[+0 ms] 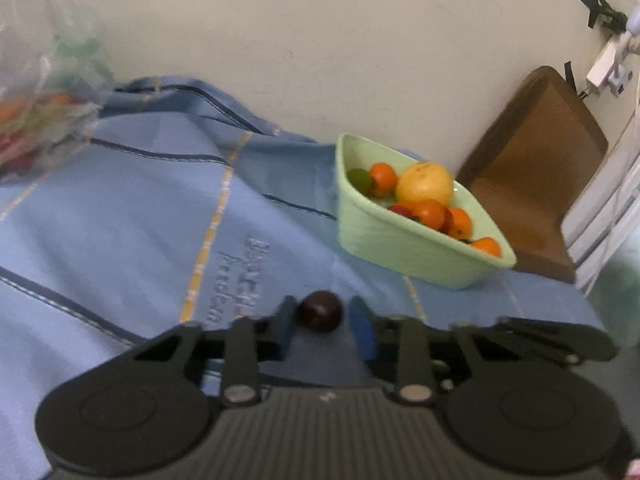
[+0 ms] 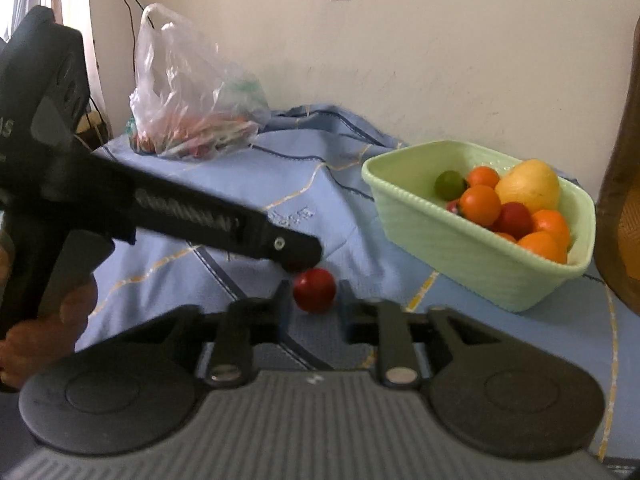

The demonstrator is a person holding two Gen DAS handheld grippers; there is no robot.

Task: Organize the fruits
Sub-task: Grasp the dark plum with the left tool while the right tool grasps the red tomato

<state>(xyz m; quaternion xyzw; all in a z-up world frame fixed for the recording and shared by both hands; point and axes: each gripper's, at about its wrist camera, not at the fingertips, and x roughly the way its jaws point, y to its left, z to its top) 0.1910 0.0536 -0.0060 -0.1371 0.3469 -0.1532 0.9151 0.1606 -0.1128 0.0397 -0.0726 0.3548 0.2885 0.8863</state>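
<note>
Two close wrist views; shared basket [image 1: 404, 248]

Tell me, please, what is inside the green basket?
The green basket holds several oranges, a big yellow fruit, a lime and a red fruit. Anything beneath them is covered.

— How many loose fruits lie between the fingers?
— One: a round red fruit [image 2: 314, 290], sitting between the right gripper's fingers [image 2: 281, 300]; the left view shows it dark [image 1: 321, 311] between that gripper's blue pads [image 1: 362, 330].
— And ahead of the fingertips, to their right?
— One green basket [image 2: 460, 248]. In it: one large yellow fruit [image 2: 530, 184], one green lime [image 2: 448, 184], at least four oranges [image 2: 480, 205], and a red fruit [image 2: 515, 220] or two; some are hidden.
— Bags?
— One plastic bag [image 2: 188, 92], far ahead, left of the fingers. Its contents can't be counted.
</note>
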